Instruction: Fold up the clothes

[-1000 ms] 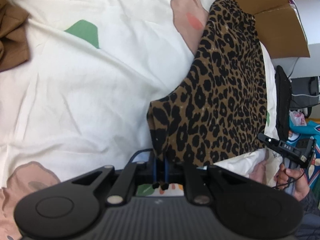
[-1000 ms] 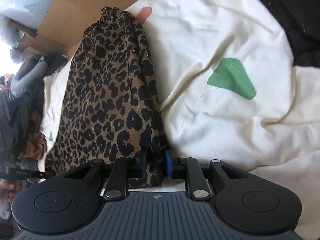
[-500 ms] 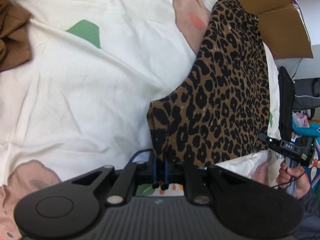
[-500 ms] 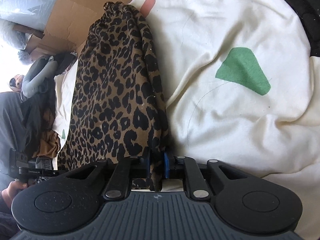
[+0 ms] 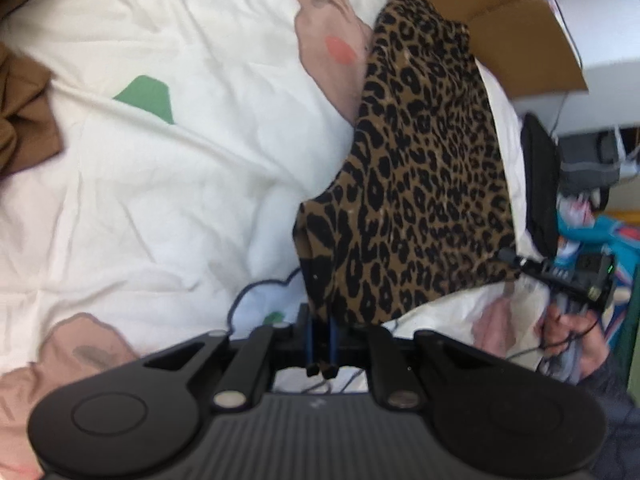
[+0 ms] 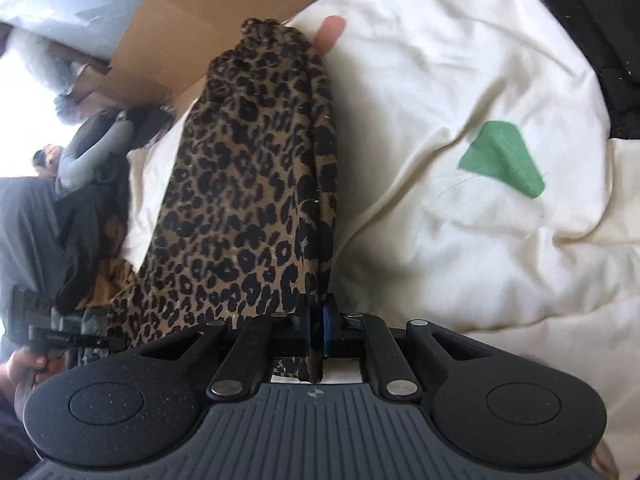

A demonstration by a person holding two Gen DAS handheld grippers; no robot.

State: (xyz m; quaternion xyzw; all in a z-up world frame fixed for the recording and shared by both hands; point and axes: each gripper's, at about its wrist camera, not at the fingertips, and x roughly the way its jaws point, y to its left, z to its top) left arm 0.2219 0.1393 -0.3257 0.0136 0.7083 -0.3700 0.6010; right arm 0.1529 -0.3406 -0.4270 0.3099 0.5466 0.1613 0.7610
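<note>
Both grippers point(image 5: 322, 334) point(image 6: 316, 326) pinch leopard-print garment point(image 5: 420, 184) beside cardboard box point(image 5: 516, 40).

Each wrist camera looks steeply down along its fingers point(image 5: 322, 336), close above the bed point(image 5: 160, 180); both views share the leopard-print garment point(image 6: 248, 200).

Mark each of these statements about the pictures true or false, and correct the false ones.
1. Both tools are shut on the leopard-print garment. True: the left tool and the right tool each pinch a near corner.
2. The bed sheet is plain blue. False: it is white with green and pink patches.
3. A cardboard box lies beyond the garment's far end. True.
4. The garment is folded into a small square. False: it stretches out long across the sheet.
5. A brown cloth lies at the left edge of the left wrist view. True.
</note>
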